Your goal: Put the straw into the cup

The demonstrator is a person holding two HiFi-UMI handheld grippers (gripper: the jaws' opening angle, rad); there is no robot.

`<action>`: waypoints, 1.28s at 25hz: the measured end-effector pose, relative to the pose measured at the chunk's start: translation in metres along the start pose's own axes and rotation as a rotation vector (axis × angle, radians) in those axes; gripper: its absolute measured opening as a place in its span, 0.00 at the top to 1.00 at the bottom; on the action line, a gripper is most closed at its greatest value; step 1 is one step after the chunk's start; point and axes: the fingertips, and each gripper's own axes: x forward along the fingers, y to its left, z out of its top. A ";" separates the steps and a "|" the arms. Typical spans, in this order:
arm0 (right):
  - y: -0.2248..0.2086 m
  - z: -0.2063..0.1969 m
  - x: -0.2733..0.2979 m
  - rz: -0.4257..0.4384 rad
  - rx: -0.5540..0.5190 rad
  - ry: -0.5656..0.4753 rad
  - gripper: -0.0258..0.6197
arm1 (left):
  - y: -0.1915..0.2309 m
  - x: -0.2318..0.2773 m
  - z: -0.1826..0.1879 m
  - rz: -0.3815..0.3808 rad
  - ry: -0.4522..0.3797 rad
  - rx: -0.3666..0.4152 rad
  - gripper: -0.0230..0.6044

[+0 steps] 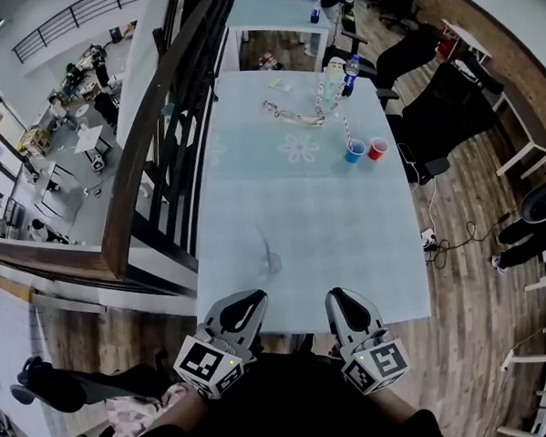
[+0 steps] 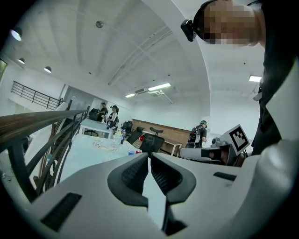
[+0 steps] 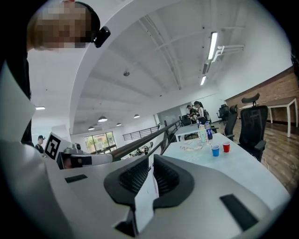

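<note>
Straw (image 1: 346,128) — thin, red-white striped, near right edge of table (image 1: 291,212), far half; lower end at blue cup (image 1: 354,151), inside or not, can't tell. Red cup (image 1: 377,148) just beside, both tapered. Left gripper (image 1: 257,299) and right gripper (image 1: 336,297) over near edge, roughly level; grey shells, black ribbed pads pressed together, nothing between. Only head view shows straw — gripper views show cups.
</note>
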 end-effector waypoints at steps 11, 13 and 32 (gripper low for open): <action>0.006 0.001 -0.001 0.036 0.010 -0.026 0.87 | 0.002 0.007 -0.007 -0.007 0.022 -0.020 0.91; 0.005 -0.002 -0.002 0.037 0.004 -0.013 0.87 | 0.001 0.008 -0.007 -0.008 0.026 -0.018 0.91; 0.000 -0.004 -0.001 0.042 0.013 -0.009 0.87 | -0.002 0.013 -0.012 -0.006 0.061 0.012 0.91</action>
